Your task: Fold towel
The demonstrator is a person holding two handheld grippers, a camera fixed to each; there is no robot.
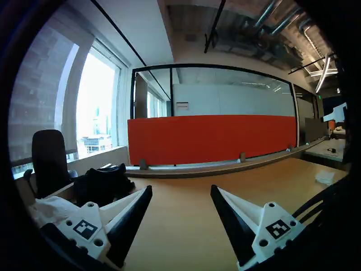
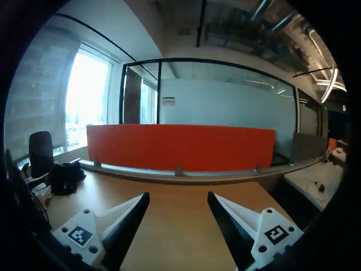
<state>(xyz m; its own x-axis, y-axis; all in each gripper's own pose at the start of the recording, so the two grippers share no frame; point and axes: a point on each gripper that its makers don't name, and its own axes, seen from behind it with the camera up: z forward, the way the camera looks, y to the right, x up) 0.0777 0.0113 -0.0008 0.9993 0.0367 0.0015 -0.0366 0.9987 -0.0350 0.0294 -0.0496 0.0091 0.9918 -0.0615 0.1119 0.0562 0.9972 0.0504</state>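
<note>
Far left: white crumpled cloth (image 1: 49,210), partly hidden behind my left gripper (image 1: 180,187). Possibly the towel, can't confirm. Black bag (image 1: 103,183) beside it. Left gripper spread wide, empty, over light wooden desk (image 1: 180,235). My right gripper (image 2: 178,193) same: fingers apart, holding nothing.

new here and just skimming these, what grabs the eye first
A bright orange divider panel spans the far edge of the wooden desk. Nearer, the left claw and the right claw both stand open above the desktop. A black bag sits on the desk near a glaring window.
</note>
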